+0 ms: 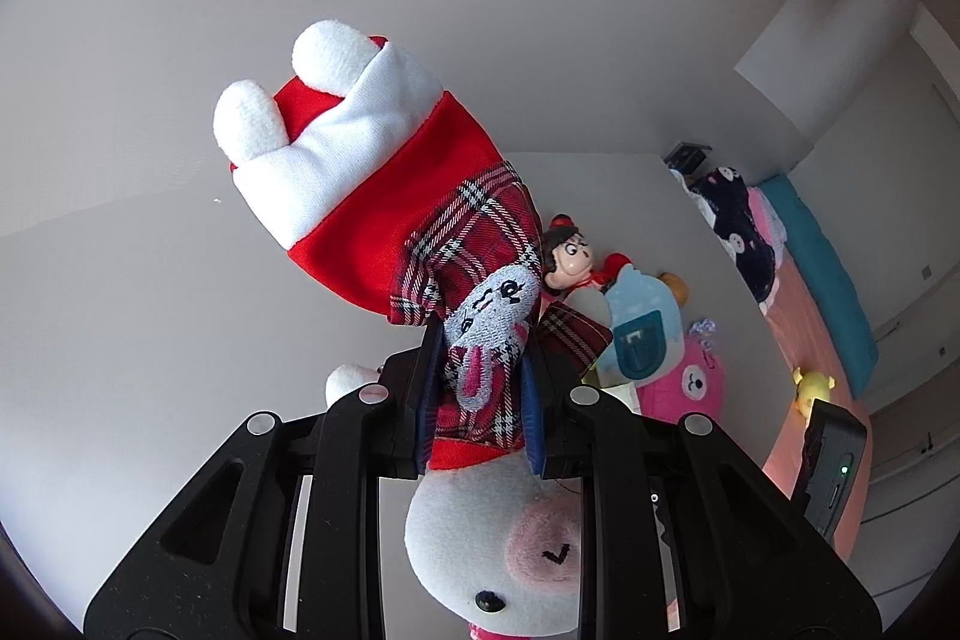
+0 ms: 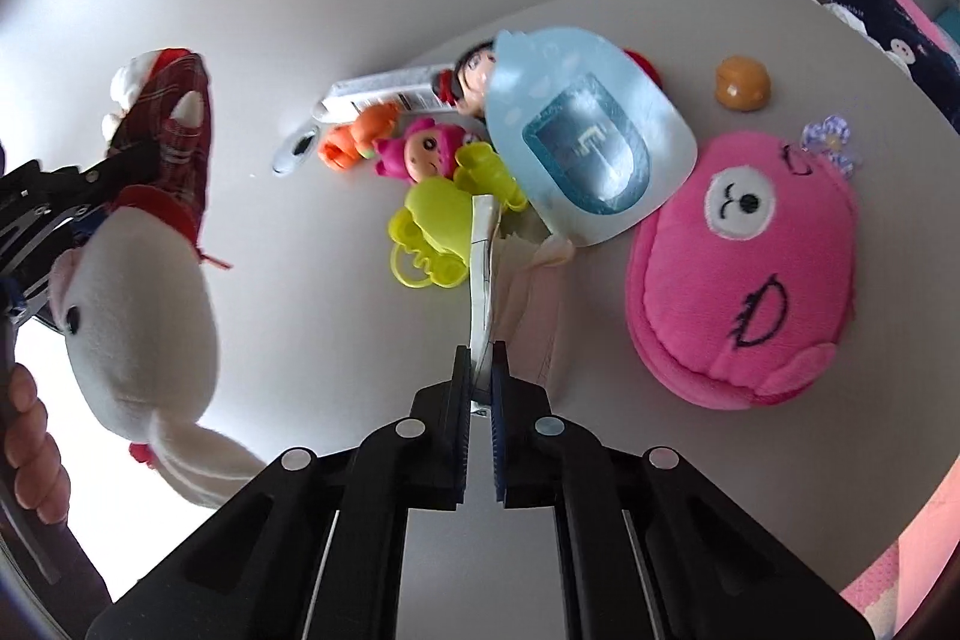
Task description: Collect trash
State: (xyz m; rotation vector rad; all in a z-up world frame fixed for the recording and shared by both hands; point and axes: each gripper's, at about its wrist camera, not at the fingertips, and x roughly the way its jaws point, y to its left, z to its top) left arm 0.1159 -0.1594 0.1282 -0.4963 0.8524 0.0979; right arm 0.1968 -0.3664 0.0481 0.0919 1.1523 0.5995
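Note:
My left gripper [image 1: 480, 388] is shut on a white plush rabbit in a red plaid dress [image 1: 432, 232] and holds it in the air, feet up and head toward the camera. The same rabbit [image 2: 144, 274] hangs at the left in the right wrist view. My right gripper [image 2: 480, 370] is shut on the edge of a thin white wrapper [image 2: 483, 280] that lies on the white table [image 2: 312, 352], next to crumpled white tissue [image 2: 528, 280].
A toy pile lies ahead: light blue plastic package [image 2: 588, 136], pink plush [image 2: 744, 268], yellow plastic toy [image 2: 438, 226], pink-haired doll [image 2: 426, 148], orange toy [image 2: 360, 136], white tube [image 2: 384, 97], dark-haired figurine [image 2: 474, 70], brown round toy [image 2: 742, 85]. A bed with a dark plush [image 1: 744, 232] lies right.

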